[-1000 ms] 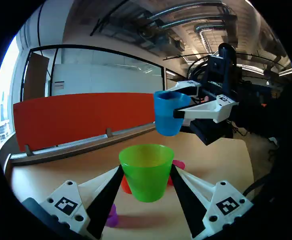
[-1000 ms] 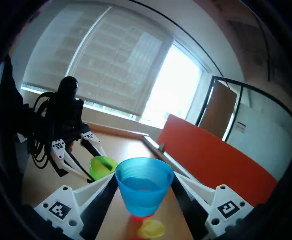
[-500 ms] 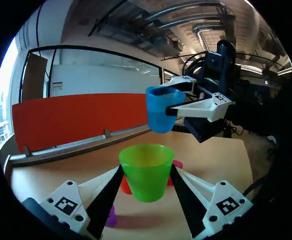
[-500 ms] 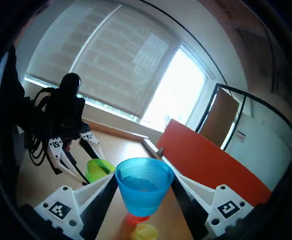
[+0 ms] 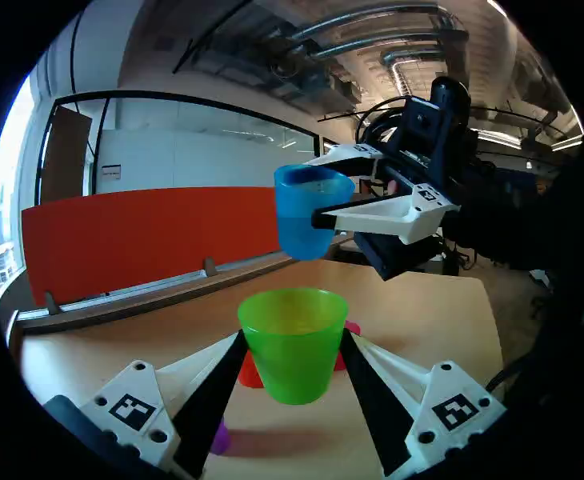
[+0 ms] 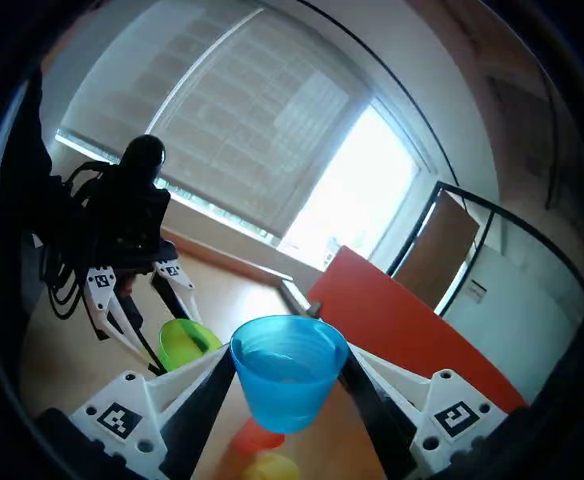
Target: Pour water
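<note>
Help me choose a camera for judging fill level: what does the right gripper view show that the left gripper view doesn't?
Right gripper view: looks down into the blue cup onto the water; a window blind behind. Left gripper view: the blue cup from the side, under ceiling pipes, and a pink cup on the table. Shared: the blue cup clamped in the right tongs, the green cup clamped in the left tongs, the red partition.

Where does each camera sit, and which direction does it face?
Left gripper view: sits on the left gripper, looks along its own jaws, holding the green cup, toward the red partition and right gripper.
Right gripper view: sits on the right gripper, looks along its own jaws, holding the blue cup, toward the bright window.
Shared: both cups, both grippers, the table.
</note>
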A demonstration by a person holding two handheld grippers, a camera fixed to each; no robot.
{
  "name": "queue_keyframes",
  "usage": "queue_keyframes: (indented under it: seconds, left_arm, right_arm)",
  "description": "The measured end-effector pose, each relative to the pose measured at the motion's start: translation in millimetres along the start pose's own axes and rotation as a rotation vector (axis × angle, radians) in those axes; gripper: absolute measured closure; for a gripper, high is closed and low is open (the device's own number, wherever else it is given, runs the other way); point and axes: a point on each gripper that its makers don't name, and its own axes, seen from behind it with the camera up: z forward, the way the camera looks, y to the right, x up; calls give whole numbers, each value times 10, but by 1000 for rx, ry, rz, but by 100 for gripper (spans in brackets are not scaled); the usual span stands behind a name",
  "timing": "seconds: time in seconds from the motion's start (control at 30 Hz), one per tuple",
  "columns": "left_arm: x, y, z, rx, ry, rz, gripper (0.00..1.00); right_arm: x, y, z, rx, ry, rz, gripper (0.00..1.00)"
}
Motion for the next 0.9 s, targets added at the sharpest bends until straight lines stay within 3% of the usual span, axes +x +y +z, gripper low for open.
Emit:
queue_keyframes:
  seconds: [0.9]
  left_arm:
    - [71, 127, 3, -34, 23, 12, 17]
  right_arm:
    - [74, 116, 90, -14, 9, -119, 9]
